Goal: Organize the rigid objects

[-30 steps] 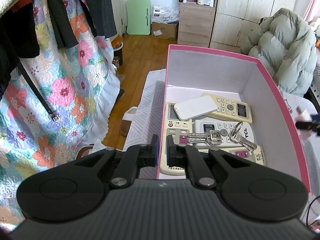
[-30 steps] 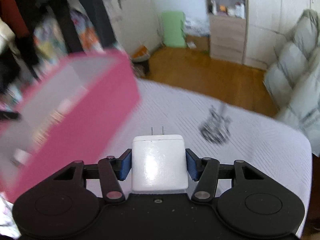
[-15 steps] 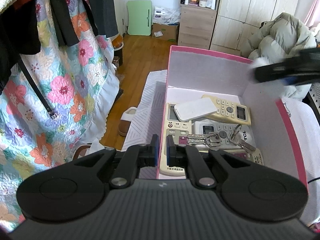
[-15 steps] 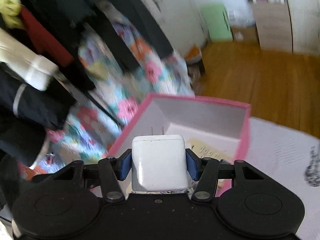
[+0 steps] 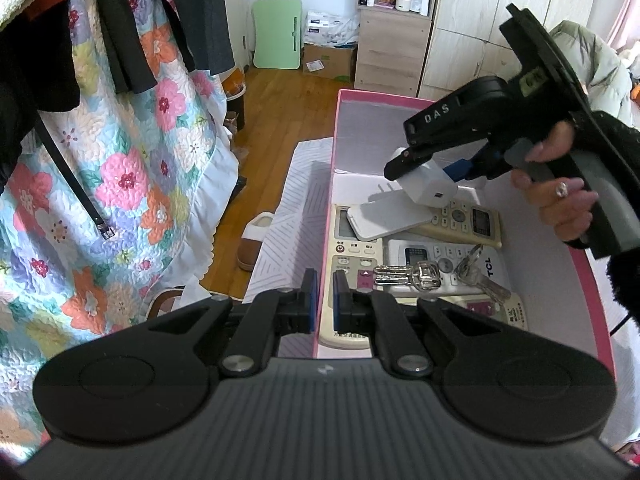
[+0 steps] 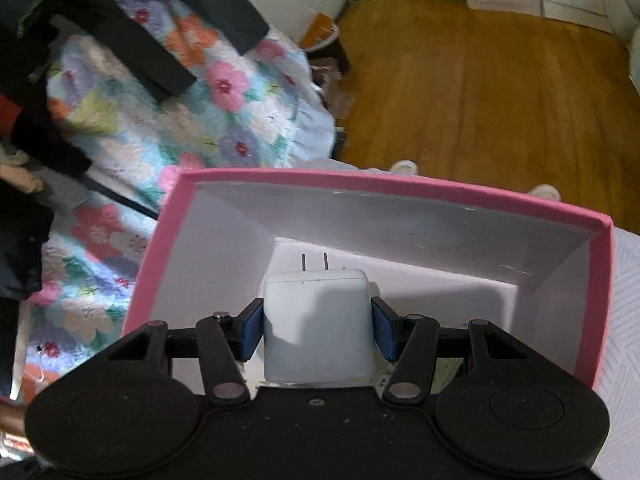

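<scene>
A pink box (image 5: 592, 280) with a white inside holds several remote controls (image 5: 468, 220), a white power bank (image 5: 384, 220) and keys (image 5: 412, 274). My right gripper (image 5: 430, 172) is shut on a white plug charger (image 5: 430, 188) and holds it low inside the box, above the power bank. In the right wrist view the charger (image 6: 318, 328) sits between the blue pads with its prongs pointing at the box's far wall (image 6: 400, 224). My left gripper (image 5: 323, 300) is shut on the box's near left wall.
A floral quilt (image 5: 120, 184) and dark hanging clothes (image 5: 132, 40) stand to the left. Wooden floor (image 5: 276, 120), a slipper (image 5: 256, 240), a green folding table (image 5: 278, 40) and drawers (image 5: 392, 48) lie beyond. A striped white cloth (image 5: 296, 232) is under the box.
My right gripper has swung with the charger from over the bed to above the box and down into it. My left gripper has kept its hold on the box wall.
</scene>
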Tool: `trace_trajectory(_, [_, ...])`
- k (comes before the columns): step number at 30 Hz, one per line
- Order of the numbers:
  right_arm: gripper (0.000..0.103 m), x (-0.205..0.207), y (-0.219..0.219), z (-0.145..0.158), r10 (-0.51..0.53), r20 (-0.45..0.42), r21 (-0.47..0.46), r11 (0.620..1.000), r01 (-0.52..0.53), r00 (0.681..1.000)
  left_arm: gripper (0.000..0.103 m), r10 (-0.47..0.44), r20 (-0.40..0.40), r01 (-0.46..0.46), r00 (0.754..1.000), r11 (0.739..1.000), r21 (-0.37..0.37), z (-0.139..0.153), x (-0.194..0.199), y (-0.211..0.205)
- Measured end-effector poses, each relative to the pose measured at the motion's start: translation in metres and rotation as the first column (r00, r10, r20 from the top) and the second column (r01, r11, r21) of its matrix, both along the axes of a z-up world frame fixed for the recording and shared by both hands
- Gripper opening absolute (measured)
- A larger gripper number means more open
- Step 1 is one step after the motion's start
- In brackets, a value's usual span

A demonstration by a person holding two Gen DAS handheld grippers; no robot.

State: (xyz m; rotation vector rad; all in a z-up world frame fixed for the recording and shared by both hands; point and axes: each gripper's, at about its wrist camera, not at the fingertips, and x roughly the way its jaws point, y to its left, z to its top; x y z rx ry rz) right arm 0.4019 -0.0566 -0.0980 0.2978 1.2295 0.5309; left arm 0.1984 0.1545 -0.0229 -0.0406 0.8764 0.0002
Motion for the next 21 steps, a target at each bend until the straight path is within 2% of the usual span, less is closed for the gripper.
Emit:
trace_trajectory(3, [0.062, 0.002, -0.001, 0.006, -0.003, 0.027, 0.018, 1.0, 0.003, 1.0, 0.005, -0.003, -0.001, 0.003, 1.0, 1.0, 0.003, 0.0, -0.001, 0.0])
trace_trajectory(6, [0.062, 0.004, -0.002, 0.008, 0.001, 0.01, 0.061, 0.998, -0.002, 1.0, 0.005, -0.001, 0.002, 0.001, 1.0, 1.0, 0.005, -0.001, -0.002, 0.0])
trace_trajectory(9, [0.062, -0.003, -0.004, 0.013, 0.015, 0.024, 0.065, 0.998, -0.017, 1.0, 0.005, -0.001, 0.002, 0.001, 1.0, 1.0, -0.001, -0.002, -0.002, 0.0])
trace_trajectory(12, [0.062, -0.016, -0.012, 0.024, 0.034, 0.037, 0.111, 0.993, -0.038, 0.999, 0.005, 0.0, 0.002, 0.0, 1.0, 1.0, -0.001, -0.001, -0.002, 0.001])
trace_trajectory(18, [0.062, -0.076, -0.044, 0.065, 0.039, 0.191, 0.139, 0.988, -0.066, 0.981, 0.005, 0.009, 0.012, -0.009, 1.0, 1.0, -0.006, 0.004, -0.007, 0.002])
trace_trajectory(21, [0.062, -0.112, -0.068, 0.079, 0.022, 0.265, 0.147, 0.987, -0.063, 0.964, 0.005, 0.005, 0.067, -0.006, 0.998, 1.0, 0.019, 0.018, -0.023, -0.003])
